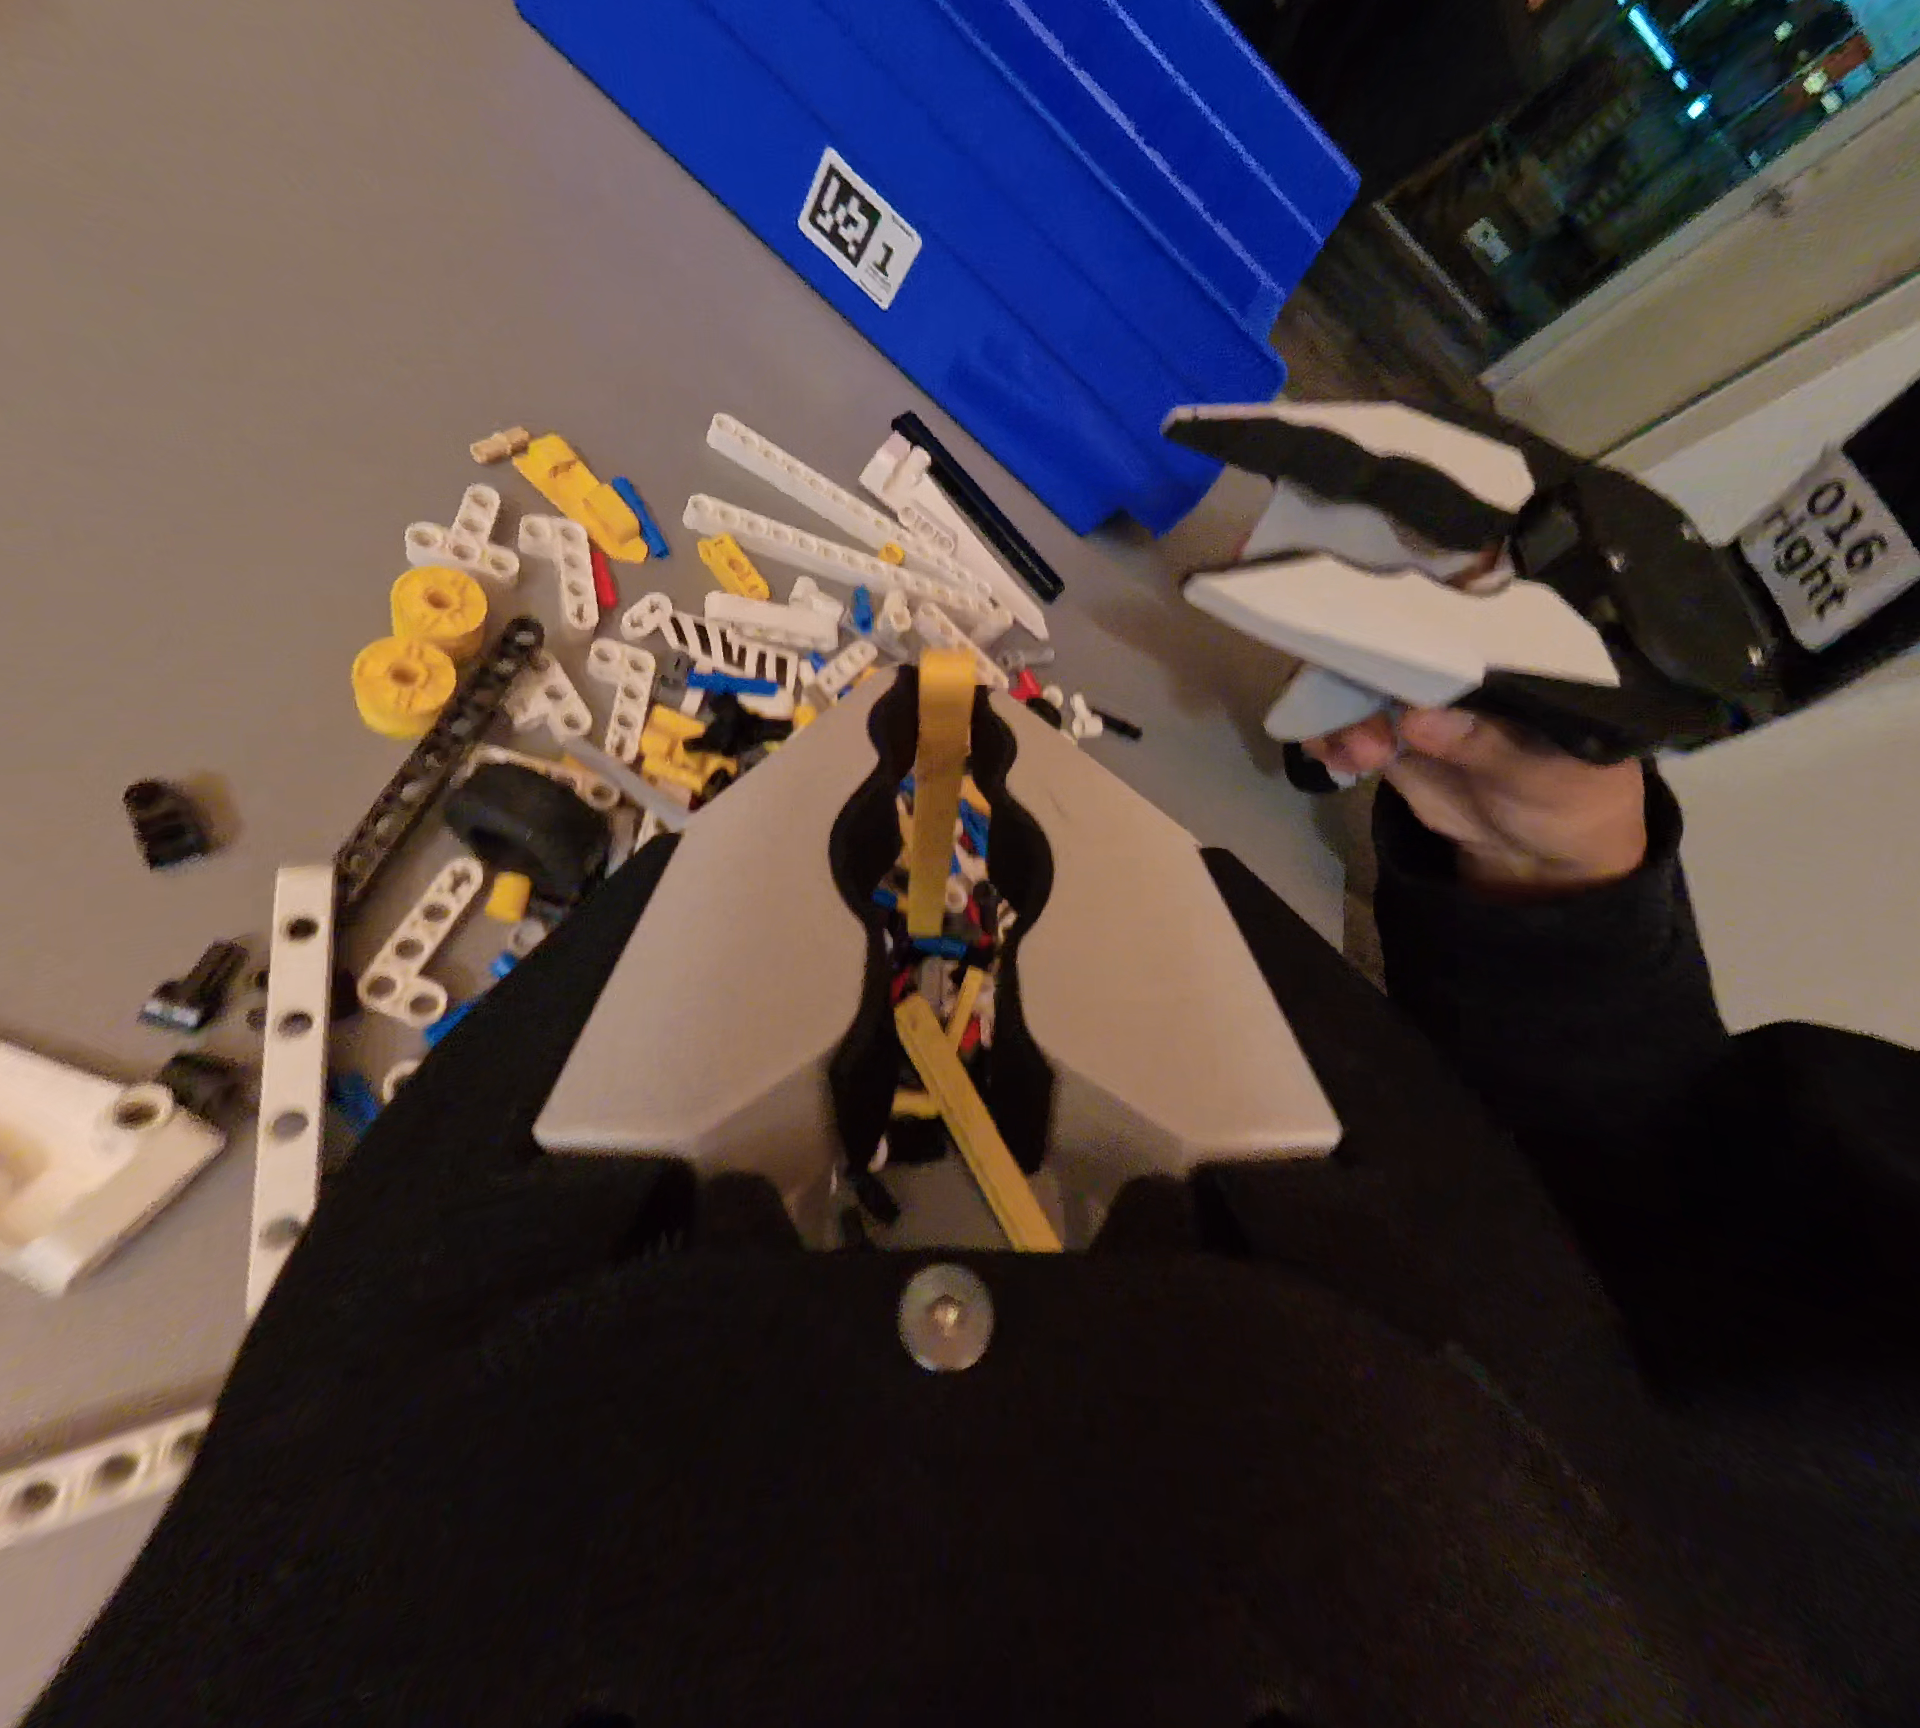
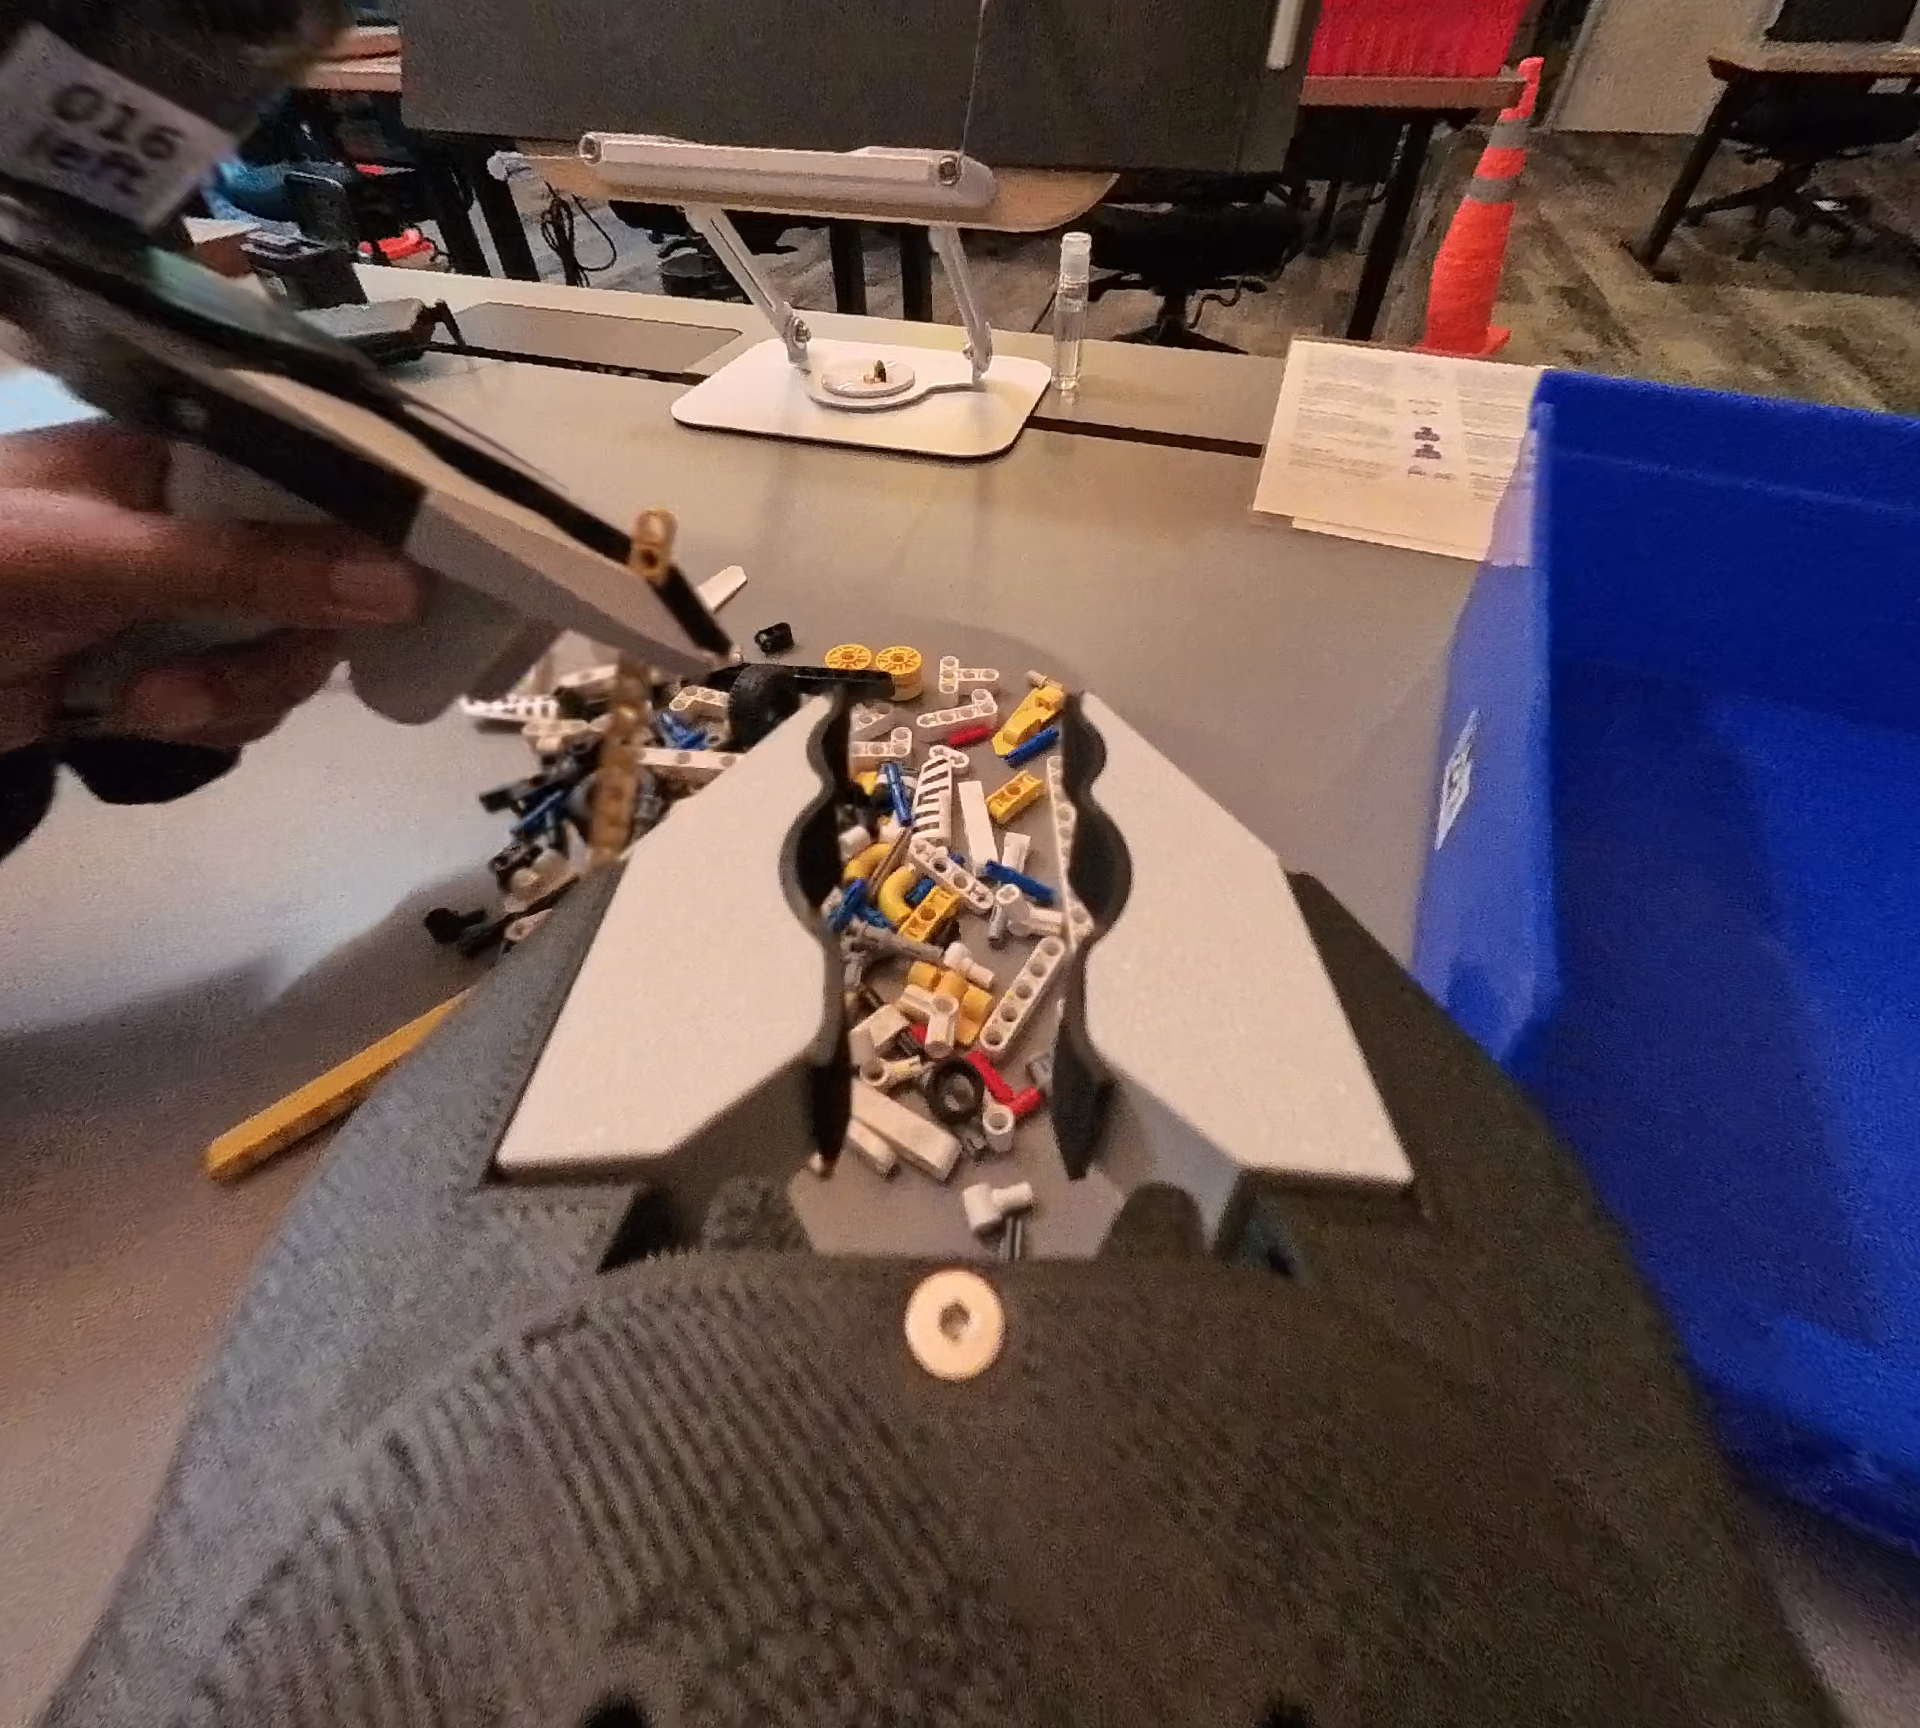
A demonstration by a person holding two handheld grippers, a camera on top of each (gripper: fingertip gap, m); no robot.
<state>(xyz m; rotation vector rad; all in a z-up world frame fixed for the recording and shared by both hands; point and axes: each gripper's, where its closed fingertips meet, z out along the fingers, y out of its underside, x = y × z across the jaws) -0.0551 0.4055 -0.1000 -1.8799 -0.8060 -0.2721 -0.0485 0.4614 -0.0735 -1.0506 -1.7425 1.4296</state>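
My left gripper [image 1: 940,681] is shut on a long yellow holed beam [image 1: 938,805], which stands on end between the pads above a pile of small white, yellow, blue and black building pieces [image 1: 727,639]. The right wrist view shows that gripper [image 2: 717,639] at the left with the beam [image 2: 620,774] hanging down through its tips. My right gripper [image 2: 951,712] is open and empty, hovering over the same pile [image 2: 945,857]. It also shows in the left wrist view [image 1: 1179,502], jaws apart, held by a hand.
A large blue bin [image 1: 935,68] stands behind the pile, at the right in the right wrist view [image 2: 1714,847]. A second yellow beam [image 2: 322,1107] lies on the grey table. A monitor-arm base [image 2: 862,400], a small clear bottle [image 2: 1070,317] and a paper sheet [image 2: 1392,452] sit farther back.
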